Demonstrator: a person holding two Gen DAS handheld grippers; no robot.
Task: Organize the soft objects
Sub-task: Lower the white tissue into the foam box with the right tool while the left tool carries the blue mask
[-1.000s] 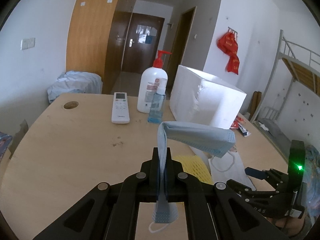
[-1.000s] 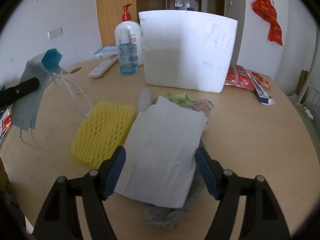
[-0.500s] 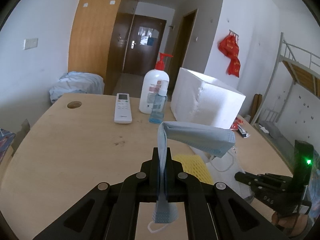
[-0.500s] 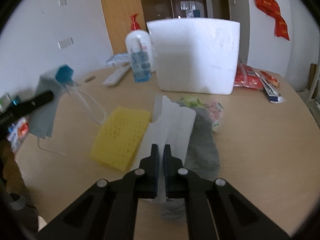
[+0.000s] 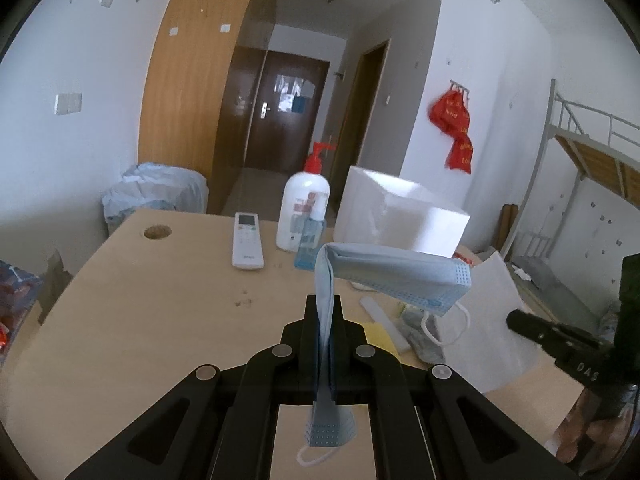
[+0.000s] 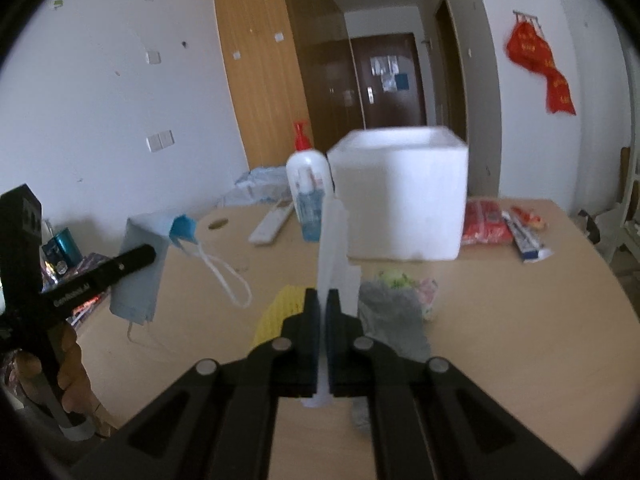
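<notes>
My left gripper (image 5: 324,304) is shut on a folded blue face mask (image 5: 392,276), which hangs in the air above the wooden table (image 5: 140,320). The right wrist view shows this mask (image 6: 140,276) and the left gripper (image 6: 148,254) at the left. My right gripper (image 6: 323,296) is shut on a white paper sheet (image 6: 334,240) and holds it edge-up above the table. In the left wrist view the sheet (image 5: 488,320) and the right gripper (image 5: 516,318) are at the right. A yellow foam net (image 6: 280,312) and a grey cloth (image 6: 392,316) lie below on the table.
A white foam box (image 6: 404,200) stands behind the pile. Left of it are a pump bottle (image 6: 306,172), a small blue bottle (image 6: 310,216) and a remote (image 6: 272,224). Red packets (image 6: 484,224) lie right of the box. The table has a round hole (image 5: 157,232).
My right gripper closed on the white sheet and raised it off the grey cloth. My left gripper rose a little with the mask still in it.
</notes>
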